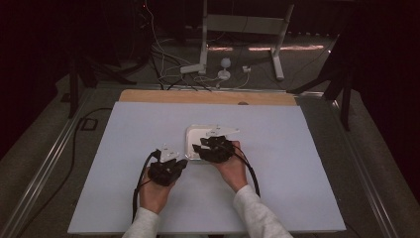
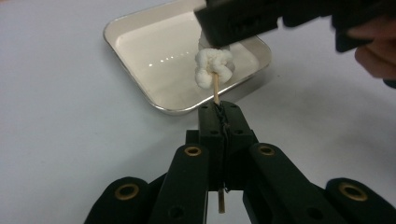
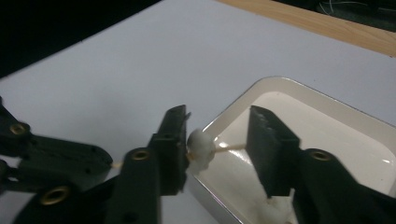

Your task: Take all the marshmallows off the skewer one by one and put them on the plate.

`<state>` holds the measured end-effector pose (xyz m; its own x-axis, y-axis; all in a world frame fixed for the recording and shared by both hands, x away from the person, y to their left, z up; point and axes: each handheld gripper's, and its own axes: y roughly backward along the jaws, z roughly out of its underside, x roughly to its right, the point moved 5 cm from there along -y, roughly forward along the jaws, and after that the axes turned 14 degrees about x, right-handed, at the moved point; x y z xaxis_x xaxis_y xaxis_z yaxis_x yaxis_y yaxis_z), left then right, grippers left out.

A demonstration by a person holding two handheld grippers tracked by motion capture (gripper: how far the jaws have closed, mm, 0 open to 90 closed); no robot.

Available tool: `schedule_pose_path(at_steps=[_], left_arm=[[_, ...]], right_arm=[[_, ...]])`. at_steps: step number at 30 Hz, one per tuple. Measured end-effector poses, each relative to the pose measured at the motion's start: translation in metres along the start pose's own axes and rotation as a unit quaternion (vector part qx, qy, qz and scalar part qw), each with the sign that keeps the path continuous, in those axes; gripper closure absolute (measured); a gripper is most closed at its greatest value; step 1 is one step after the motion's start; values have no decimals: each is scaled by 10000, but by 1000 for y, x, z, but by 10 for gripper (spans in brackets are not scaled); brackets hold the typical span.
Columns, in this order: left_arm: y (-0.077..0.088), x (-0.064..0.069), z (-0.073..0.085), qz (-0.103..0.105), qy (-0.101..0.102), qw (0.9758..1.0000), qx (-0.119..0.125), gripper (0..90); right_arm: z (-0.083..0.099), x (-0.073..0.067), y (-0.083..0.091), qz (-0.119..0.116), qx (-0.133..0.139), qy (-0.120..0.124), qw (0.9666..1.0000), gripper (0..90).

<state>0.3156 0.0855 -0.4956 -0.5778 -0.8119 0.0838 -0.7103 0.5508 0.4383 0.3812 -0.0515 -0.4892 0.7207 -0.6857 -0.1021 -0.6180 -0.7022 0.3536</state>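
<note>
— Pale tabletop (image 1: 124,163), dark room behind, cables on floor. What's w/ the left gripper (image 1: 167,169)?

— Left hand (image 1: 154,194) low near the front edge. Jaws fully shut on a thin wooden stick (image 2: 216,88); white cotton wad (image 2: 213,67) on its tip, hanging over the near rim of a shallow white tray (image 2: 140,42).

— Right side?

— Right gripper (image 1: 214,148) over the tray's front edge, hand (image 1: 233,171) behind it, forearm angled in from bottom right. Jaws partly open, wad btwn them: left jaw touching it, right jaw clear of it.

— Diff btwn views?

— Right gripper view shows the gap at the stick tip; left gripper view shows the stick clamped, end poking out under the jaws.
</note>
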Motion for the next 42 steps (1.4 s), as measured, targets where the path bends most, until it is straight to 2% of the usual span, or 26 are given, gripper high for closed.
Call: schedule_pose_path(at_steps=[7, 11, 15, 20, 22, 23, 25, 27, 28, 29, 34, 40, 42], left_arm=[[0, 1, 0, -20, 11, 10000, 16, 900], [0, 2, -1, 6, 18, 10000, 41, 900], [0, 2, -2, 6, 21, 10000, 66, 900], [1, 3, -2, 10, 6, 10000, 53, 900], [3, 3, -3, 38, -22, 10000, 31, 900], [3, 3, -3, 38, -22, 10000, 31, 900], [4, 4, -4, 68, -10, 10000, 71, 900], [3, 5, -6, 94, -50, 9999, 73, 900], [2, 7, -6, 88, -71, 9999, 73, 900], [2, 7, -6, 80, -97, 9999, 66, 900], [3, 7, -6, 69, -102, 9999, 49, 900], [4, 7, -7, 63, -141, 9999, 24, 900], [4, 7, -8, 44, -140, 9999, 5, 900]], right_arm=[[2, -7, -3, 17, -108, 199, 9997, 779], [0, -9, -4, 119, -125, 410, 9990, 816], [-2, -9, -3, 210, -102, 580, 9980, 833], [-1, -8, -5, 271, -123, 677, 9973, 845], [1, -4, -6, 525, -166, 828, 9950, 854], [1, 1, -5, 619, -172, 745, 9951, 856], [0, 9, -3, 576, -98, 430, 9974, 856], [-1, 10, -2, 607, -84, 461, 9971, 856], [-3, 10, -1, 696, -99, 679, 9952, 857], [-3, 10, -2, 718, -128, 753, 9945, 857], [-2, 12, -5, 792, -153, 894, 9927, 860], [-1, 15, -9, 960, -205, 1167, 9883, 866], [-1, 17, -10, 969, -229, 1132, 9886, 867]])
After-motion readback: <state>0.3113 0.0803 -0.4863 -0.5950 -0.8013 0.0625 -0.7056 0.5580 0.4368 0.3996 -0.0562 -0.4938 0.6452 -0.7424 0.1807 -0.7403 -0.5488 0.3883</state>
